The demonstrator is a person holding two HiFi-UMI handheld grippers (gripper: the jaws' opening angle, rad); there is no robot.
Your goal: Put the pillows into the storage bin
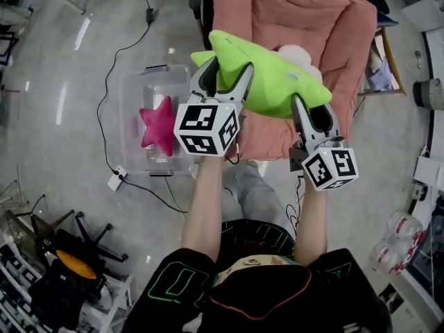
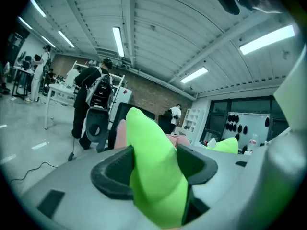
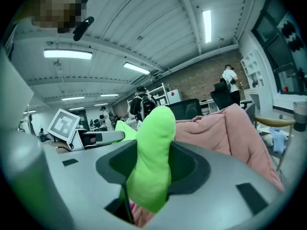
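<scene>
One magenta star-shaped plush pillow (image 1: 158, 125) already lies in the clear plastic storage bin (image 1: 135, 82) on the grey floor (image 1: 62, 130), at the left of the head view. Next to the right, the left gripper (image 1: 227, 68) has its jaws set partway apart and pressed on one point of the lime-green star-shaped plush pillow (image 1: 277, 82). The left gripper view shows that point squeezed narrow between the dark pads. The pillow is carried in the air between the two hands, above the front edge of the salmon-pink padded chair (image 1: 291, 12) and well apart from the bin. The right gripper (image 1: 312, 109) pinches another point in the same way, its jaws partly closed on bunched green fabric. A pale white-and-pink plush pillow (image 1: 300, 53) rests on the chair behind it. The green pillow looks light, soft and quite unbreakable, and it gives under the pads instead of resisting. A grip on a point's tip could slide off the smooth plush, so a hold nearer the base of each point seems safer. With two holds it should hang steady and drop easily into the bin.
</scene>
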